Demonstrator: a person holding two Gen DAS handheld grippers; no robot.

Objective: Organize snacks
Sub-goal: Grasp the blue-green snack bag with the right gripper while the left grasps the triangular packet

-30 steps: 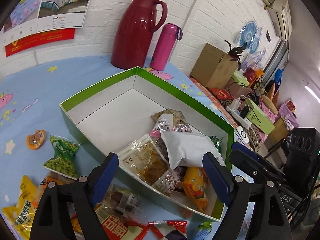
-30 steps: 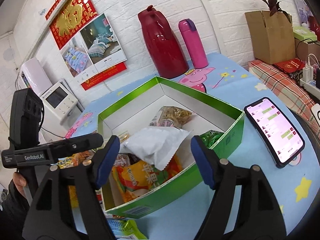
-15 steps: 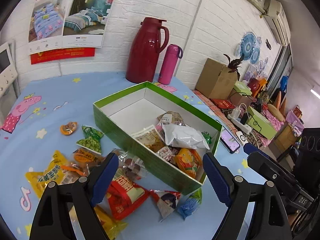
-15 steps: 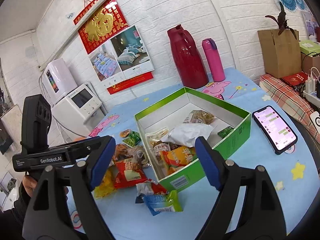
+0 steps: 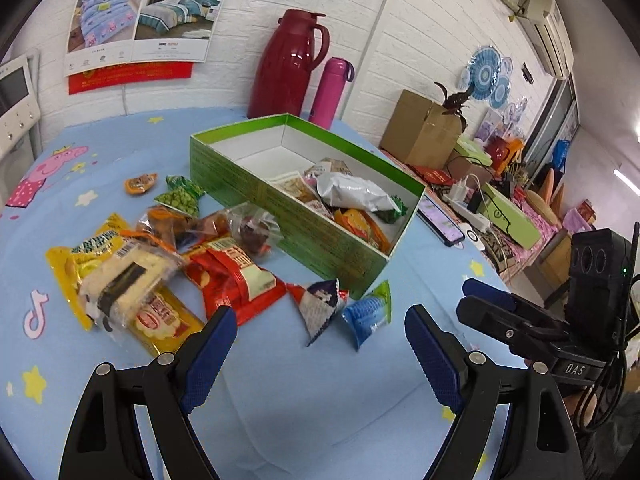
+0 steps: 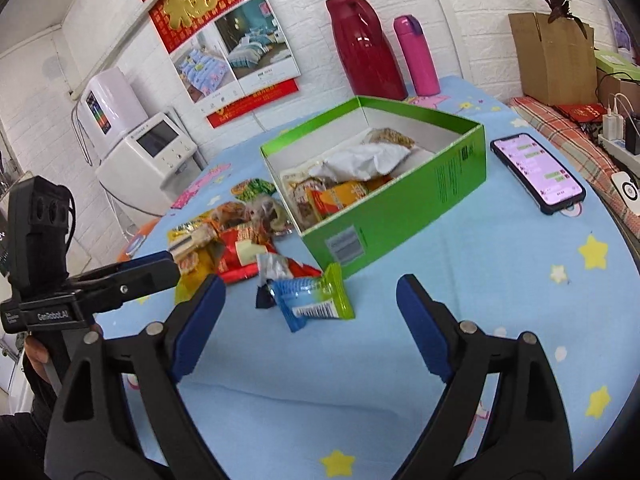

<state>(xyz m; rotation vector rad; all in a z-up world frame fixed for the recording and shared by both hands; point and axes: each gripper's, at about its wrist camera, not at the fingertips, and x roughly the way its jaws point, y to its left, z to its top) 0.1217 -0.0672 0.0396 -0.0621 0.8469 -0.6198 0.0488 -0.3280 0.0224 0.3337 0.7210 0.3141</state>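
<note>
**snackfan:** So, biggest thing first: the table (image 5: 280, 400) with the blue cartoon cloth. Sitting on it is the green box (image 5: 320, 236), lid off, with a silver bag (image 5: 352, 192) and an orange packet (image 5: 360, 224) already inside, piled toward its near end.

**tidybot22:** Where's the loose stuff?

**snackfan:** From the left wrist view, it's spread at about 9 to 10 o'clock of the box: a red packet (image 5: 236, 276), a yellow packet (image 5: 84, 256) with a pale rice-cracker pack (image 5: 128, 276) lying over it, a green pea bag (image 5: 180, 200) and a tiny orange one (image 5: 140, 182) further back. A small blue-green packet (image 6: 312, 300) lies just beside the box's near corner, touching a red-and-white one (image 6: 280, 266).

**tidybot22:** And the tongs?

**snackfan:** Left gripper (image 5: 316, 332) has its jaws spread wide, nothing in it, hovering above bare cloth near the blue-green packet. Right gripper (image 6: 310, 298) is wide apart too and empty, with that same packet showing between its fingers. A phone (image 6: 536, 172) lies at 3 o'clock of the box, red jug (image 6: 364, 52) and pink flask (image 6: 416, 56) at 12.
</note>
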